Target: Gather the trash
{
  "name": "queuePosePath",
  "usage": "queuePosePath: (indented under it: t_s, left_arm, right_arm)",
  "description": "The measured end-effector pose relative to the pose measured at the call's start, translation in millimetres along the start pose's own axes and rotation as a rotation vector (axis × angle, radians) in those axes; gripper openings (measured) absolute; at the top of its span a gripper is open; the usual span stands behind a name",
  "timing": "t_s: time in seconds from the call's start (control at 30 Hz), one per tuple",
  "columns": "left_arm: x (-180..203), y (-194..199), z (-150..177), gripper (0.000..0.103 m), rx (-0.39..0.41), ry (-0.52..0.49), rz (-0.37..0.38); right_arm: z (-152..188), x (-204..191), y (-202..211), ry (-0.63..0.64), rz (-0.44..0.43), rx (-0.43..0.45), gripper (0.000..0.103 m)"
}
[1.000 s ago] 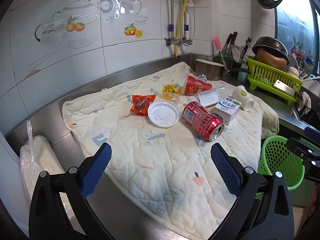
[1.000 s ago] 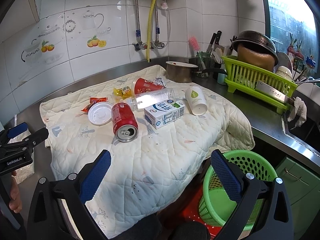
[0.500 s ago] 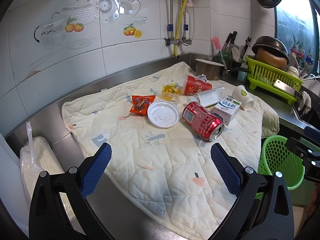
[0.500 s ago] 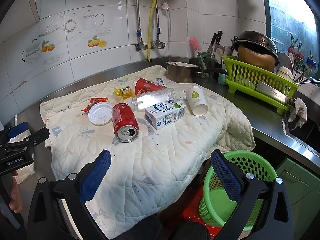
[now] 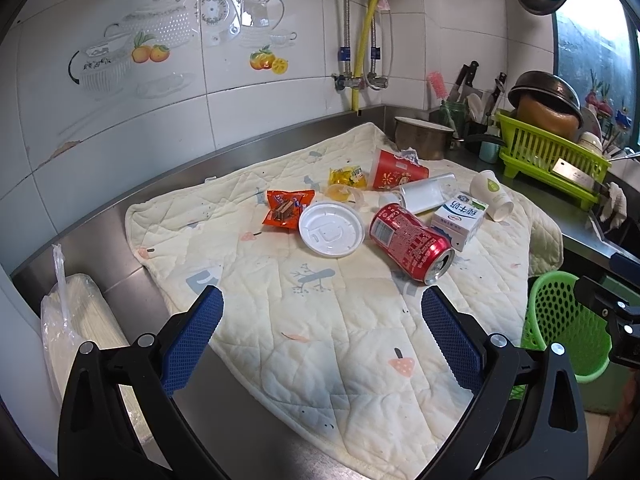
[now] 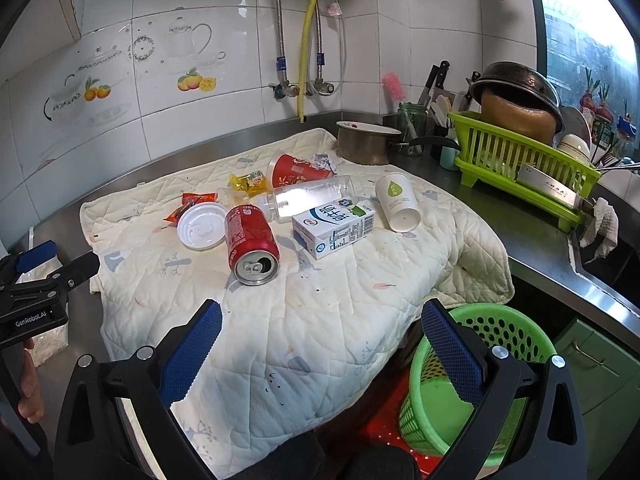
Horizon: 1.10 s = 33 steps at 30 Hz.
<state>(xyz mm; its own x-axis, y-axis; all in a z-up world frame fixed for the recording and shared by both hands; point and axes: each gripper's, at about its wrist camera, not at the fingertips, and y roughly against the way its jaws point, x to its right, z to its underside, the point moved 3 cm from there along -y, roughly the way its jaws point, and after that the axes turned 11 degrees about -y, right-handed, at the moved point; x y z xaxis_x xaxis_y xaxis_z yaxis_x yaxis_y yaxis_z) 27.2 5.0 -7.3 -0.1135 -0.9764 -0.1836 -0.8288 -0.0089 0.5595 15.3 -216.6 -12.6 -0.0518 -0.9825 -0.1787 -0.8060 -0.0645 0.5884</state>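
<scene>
- Right wrist view: the right gripper [image 6: 320,344] hangs with fingers spread wide, holding nothing, short of the can [image 6: 251,239].
- Left gripper [image 5: 320,338] likewise gapes empty, nearer than the can.
- Basket [image 6: 472,376] waits below and right of the can, likely for drops.
- Lid [image 6: 202,225], carton [image 6: 334,226], cup [image 6: 398,202] lie around the can, untouched.

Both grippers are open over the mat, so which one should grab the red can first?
Probably right. The right gripper faces the red can open end on, with the green basket directly beneath its right finger. The left gripper sits farther from the basket.
</scene>
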Motion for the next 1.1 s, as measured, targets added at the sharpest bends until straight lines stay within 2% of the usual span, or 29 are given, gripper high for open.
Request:
queuePosePath:
  t_s: [0.47, 0.83, 1.1]
  left_arm:
    - [-11, -14, 4, 0.098, -0.034, 0.025, -0.022]
    - [-24, -30, 3, 0.098, -0.05, 0.045, -0.033]
    - [-36, -43, 6, 0.097, -0.069, 0.055, -0.039]
  right_arm:
    - [-4, -10, -20, 0.044, -0.034, -0.014, 0.097]
    - [-15, -24, -48, 0.083, -0.104, -0.056, 0.097]
    - [-30, -49, -86, 0.115, -0.203, -0.134, 0.096]
